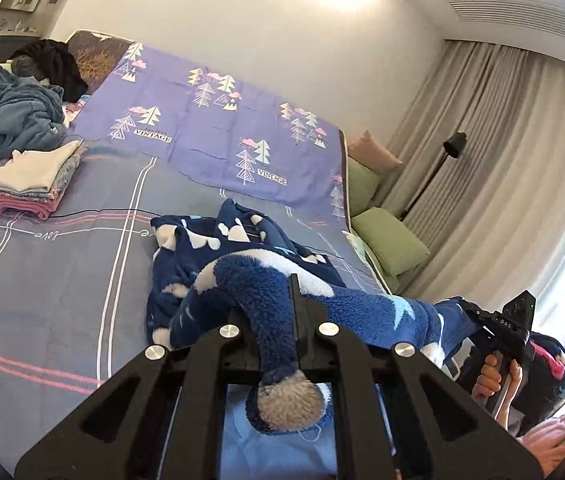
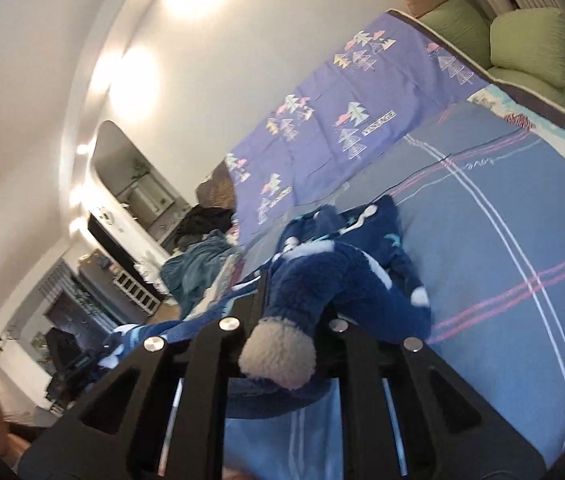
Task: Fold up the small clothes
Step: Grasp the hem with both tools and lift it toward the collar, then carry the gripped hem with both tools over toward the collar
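Note:
A navy fleece garment (image 1: 218,264) with white cloud and star prints lies partly on the grey-blue bed (image 1: 62,272). My left gripper (image 1: 288,312) is shut on one of its beige-cuffed ends (image 1: 288,404) and holds it above the bed. My right gripper (image 2: 282,312) is shut on another beige-cuffed end (image 2: 278,356) of the same garment (image 2: 346,240). The right gripper also shows in the left wrist view (image 1: 498,332), held by a hand at the right. The garment stretches between the two grippers.
A stack of folded clothes (image 1: 30,180) sits at the bed's left. A crumpled teal blanket (image 1: 6,116) and black clothing (image 1: 54,64) lie behind it. A purple tree-print sheet (image 1: 218,128) covers the far side. Green cushions (image 1: 390,240) and curtains (image 1: 494,168) are to the right.

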The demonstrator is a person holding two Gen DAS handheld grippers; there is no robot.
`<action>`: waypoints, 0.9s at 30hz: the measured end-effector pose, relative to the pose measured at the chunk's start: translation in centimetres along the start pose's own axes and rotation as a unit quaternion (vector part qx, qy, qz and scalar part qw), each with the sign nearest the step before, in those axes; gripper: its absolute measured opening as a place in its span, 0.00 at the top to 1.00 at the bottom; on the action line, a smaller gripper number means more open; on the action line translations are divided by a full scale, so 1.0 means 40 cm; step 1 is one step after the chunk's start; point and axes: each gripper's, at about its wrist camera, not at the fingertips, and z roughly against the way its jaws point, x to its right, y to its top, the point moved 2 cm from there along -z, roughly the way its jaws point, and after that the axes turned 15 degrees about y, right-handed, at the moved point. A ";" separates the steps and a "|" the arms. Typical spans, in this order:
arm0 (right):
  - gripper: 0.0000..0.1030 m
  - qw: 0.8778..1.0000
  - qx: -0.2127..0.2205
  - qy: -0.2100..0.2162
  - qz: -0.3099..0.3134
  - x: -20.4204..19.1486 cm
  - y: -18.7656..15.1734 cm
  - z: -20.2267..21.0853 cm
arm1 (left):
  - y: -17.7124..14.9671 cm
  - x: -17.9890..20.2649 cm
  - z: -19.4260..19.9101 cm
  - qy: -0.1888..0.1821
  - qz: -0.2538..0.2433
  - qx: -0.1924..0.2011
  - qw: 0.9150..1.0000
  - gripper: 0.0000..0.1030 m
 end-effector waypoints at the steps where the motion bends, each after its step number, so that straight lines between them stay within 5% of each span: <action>1: 0.88 1.000 0.001 -0.006 0.005 0.004 0.008 -0.017 | 0.008 -0.003 -0.013 0.002 0.000 -0.001 1.000 0.92; 27: 0.85 0.997 -0.009 -0.037 0.061 0.113 0.250 -0.310 | 0.285 0.043 -0.311 0.019 -0.037 0.025 0.999 0.91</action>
